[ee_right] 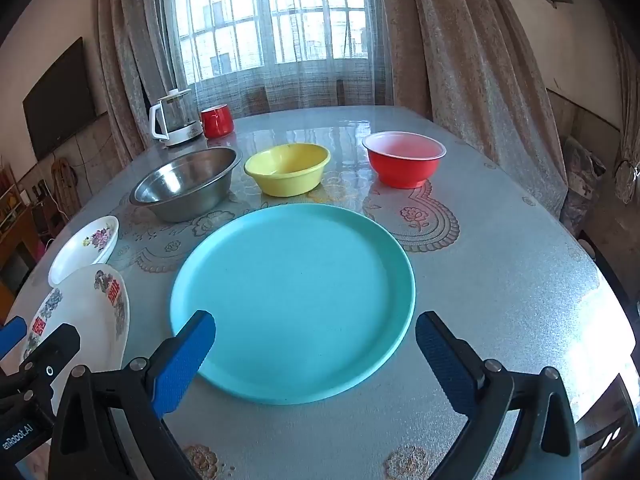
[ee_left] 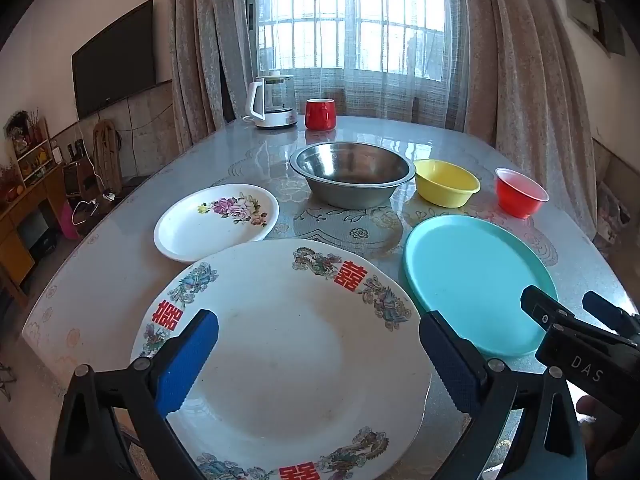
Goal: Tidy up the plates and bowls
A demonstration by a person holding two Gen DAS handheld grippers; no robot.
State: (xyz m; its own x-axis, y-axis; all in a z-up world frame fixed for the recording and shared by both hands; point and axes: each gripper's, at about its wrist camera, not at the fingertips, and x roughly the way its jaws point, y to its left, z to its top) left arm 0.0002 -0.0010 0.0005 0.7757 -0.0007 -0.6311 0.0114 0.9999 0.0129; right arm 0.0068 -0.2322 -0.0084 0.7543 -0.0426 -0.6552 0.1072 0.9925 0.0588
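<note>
Far end of the table [ee_right: 500, 264]: white kettle [ee_left: 272, 100] and red mug [ee_left: 320, 114], just beside each other, well apart from the dishes. Middle row, 3 bowls in a line: steel bowl [ee_left: 352, 172], yellow bowl [ee_left: 446, 182], red bowl [ee_left: 520, 192], none touching. Nearer row, 3 plates: small floral plate [ee_left: 216, 220], large white plate [ee_left: 288, 360] with red characters, teal plate [ee_right: 292, 300]. Far rim of the large white plate overlapping the near edge of the floral plate in the left wrist view; touching or not, cannot tell.

Left wrist view only: whole of the large white plate, its near edge out past the table edge. Right wrist view only: whole of the teal plate and the bare table right of it; large white plate cut to a sliver at the left edge.

Left gripper [ee_left: 318, 354] spread wide, holding nothing, over the large white plate, both pads above it. Right gripper [ee_right: 316, 356] likewise spread wide and empty, near rim of the teal plate between its 2 fingers.
</note>
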